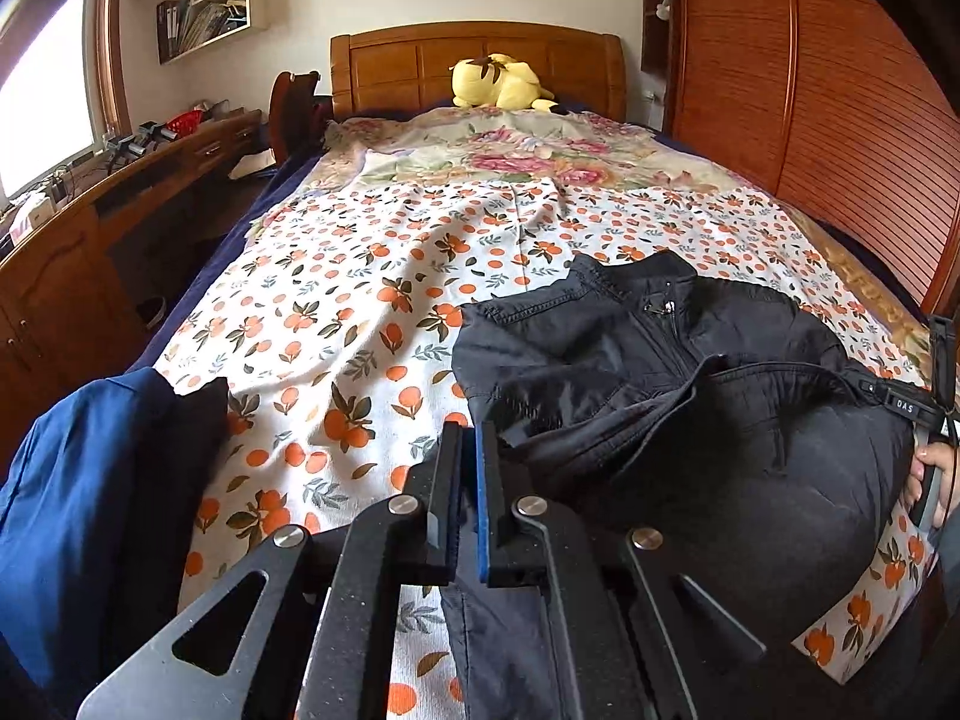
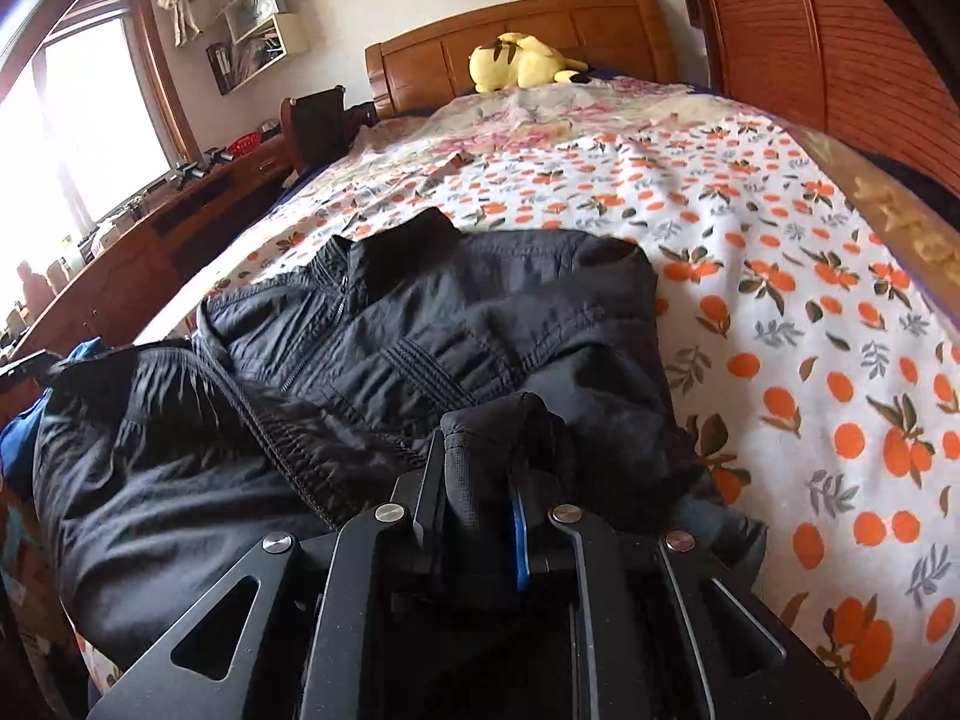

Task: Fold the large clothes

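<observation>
A black zip jacket (image 1: 690, 396) lies partly folded on the orange-print bedsheet (image 1: 336, 324), collar toward the headboard. It also shows in the right wrist view (image 2: 360, 348). My left gripper (image 1: 471, 438) is at the jacket's left edge, jaws nearly together with a narrow gap; black cloth hangs below it, and a grip cannot be made out. My right gripper (image 2: 480, 450) is shut on a bunched fold of the jacket's lower right part, the cloth wrapped over the fingers. The right gripper and the hand holding it show at the right edge of the left wrist view (image 1: 930, 420).
A blue garment (image 1: 90, 480) lies at the bed's near left corner. A yellow plush toy (image 1: 501, 81) sits by the wooden headboard (image 1: 480, 54). A wooden desk (image 1: 90, 228) runs along the left, a slatted wardrobe (image 1: 810, 90) along the right.
</observation>
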